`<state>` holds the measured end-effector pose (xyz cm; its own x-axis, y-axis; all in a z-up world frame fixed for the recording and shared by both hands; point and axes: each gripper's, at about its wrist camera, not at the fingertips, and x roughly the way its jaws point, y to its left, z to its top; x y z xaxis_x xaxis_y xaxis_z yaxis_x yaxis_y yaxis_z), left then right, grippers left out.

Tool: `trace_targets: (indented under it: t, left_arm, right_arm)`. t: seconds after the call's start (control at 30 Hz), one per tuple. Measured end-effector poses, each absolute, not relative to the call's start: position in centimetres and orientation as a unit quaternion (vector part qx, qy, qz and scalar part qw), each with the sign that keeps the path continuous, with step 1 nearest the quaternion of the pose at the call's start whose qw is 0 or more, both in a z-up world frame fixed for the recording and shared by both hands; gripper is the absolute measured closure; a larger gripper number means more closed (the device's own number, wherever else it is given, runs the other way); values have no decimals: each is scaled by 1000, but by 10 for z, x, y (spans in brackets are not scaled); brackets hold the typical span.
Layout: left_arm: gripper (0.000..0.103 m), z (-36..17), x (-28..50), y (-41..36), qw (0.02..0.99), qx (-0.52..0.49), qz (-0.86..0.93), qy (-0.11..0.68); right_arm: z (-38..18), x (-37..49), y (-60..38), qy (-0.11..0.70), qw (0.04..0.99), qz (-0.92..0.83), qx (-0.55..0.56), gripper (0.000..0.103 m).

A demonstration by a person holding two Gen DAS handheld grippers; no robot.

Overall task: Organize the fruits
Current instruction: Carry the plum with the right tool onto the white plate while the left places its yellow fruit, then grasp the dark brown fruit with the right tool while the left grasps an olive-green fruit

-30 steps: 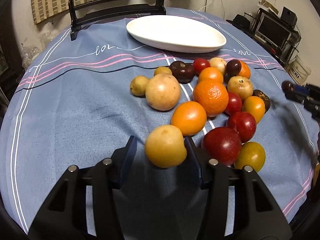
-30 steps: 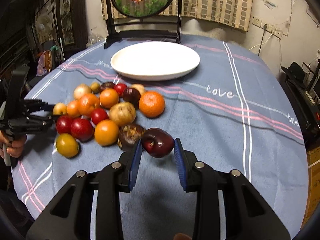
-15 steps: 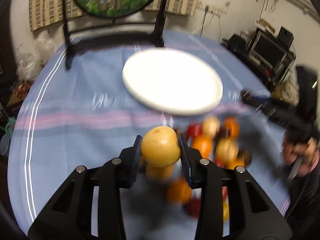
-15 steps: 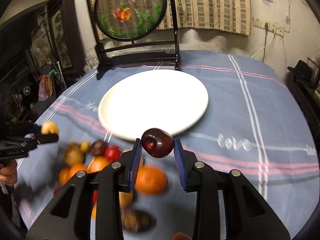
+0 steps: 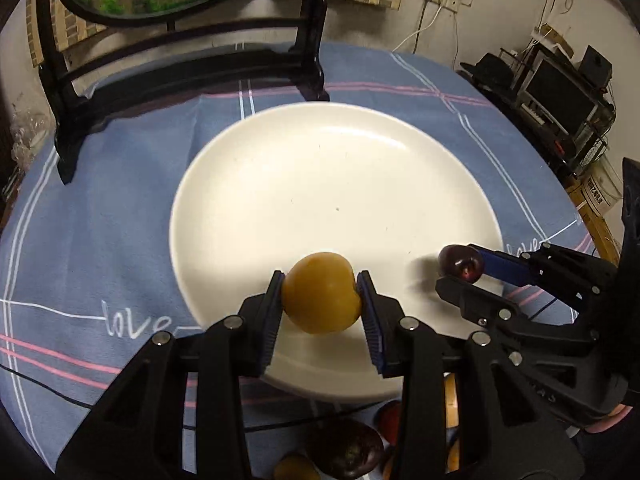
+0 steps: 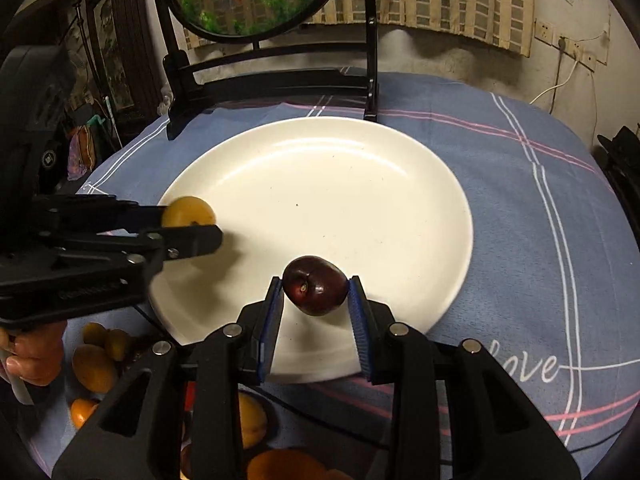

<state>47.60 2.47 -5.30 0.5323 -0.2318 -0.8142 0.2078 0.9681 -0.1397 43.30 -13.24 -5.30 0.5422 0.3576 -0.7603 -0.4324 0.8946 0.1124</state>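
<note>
We see a round table with a blue cloth (image 5: 100, 240) on it. A big white plate (image 5: 320, 184) sits on the cloth. Small fruits (image 6: 94, 364) lie beside the plate. A black stand (image 6: 272, 80) sits behind it.

At lower centre of the frame the right gripper (image 6: 316, 300) clamps a dark red fruit (image 6: 315, 285) between its blue pads, over the near edge of the white plate (image 6: 360, 200). From the left, the left gripper (image 6: 188, 226) holds a yellow fruit (image 6: 187, 211) over the plate's left rim. More fruits (image 6: 94, 366) lie on the blue cloth (image 6: 520, 240) at lower left.
</note>
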Motion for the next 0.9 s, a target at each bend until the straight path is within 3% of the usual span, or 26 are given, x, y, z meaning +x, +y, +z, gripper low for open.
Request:
trace_targets:
  t: [0.03,0.07,0.13,0.33,0.5,0.73,0.9]
  left_arm:
    - [61,-54,477,25,874,-15,-123,469]
    - [33,-54,477,25,874,-17,-122,470]
    - [10,-47,467,31,887,-25,-102,450]
    - [5,-16,414,44,912,-40,-93,398]
    - [3,-12,329,53,930,-27,-85,356]
    - [2,-43,221,50,927,-10,-91,364]
    - [3,-61,186,36,920,-11,-115,374]
  right_arm:
    - [-54,433,-132,423,876,227,-47,69]
    - [-53,433,-131,425,875,227,-50,66]
    - [-49,431,-134,424,878,217,-49,66]
    - [-18,396,-157,387,894,225,-24,66]
    - [0,337,-179,353,895,272,-16,57]
    - [-37,293,-190,401,855,325,-42,54]
    - [-57,277,-175,426,839,321,-107,54]
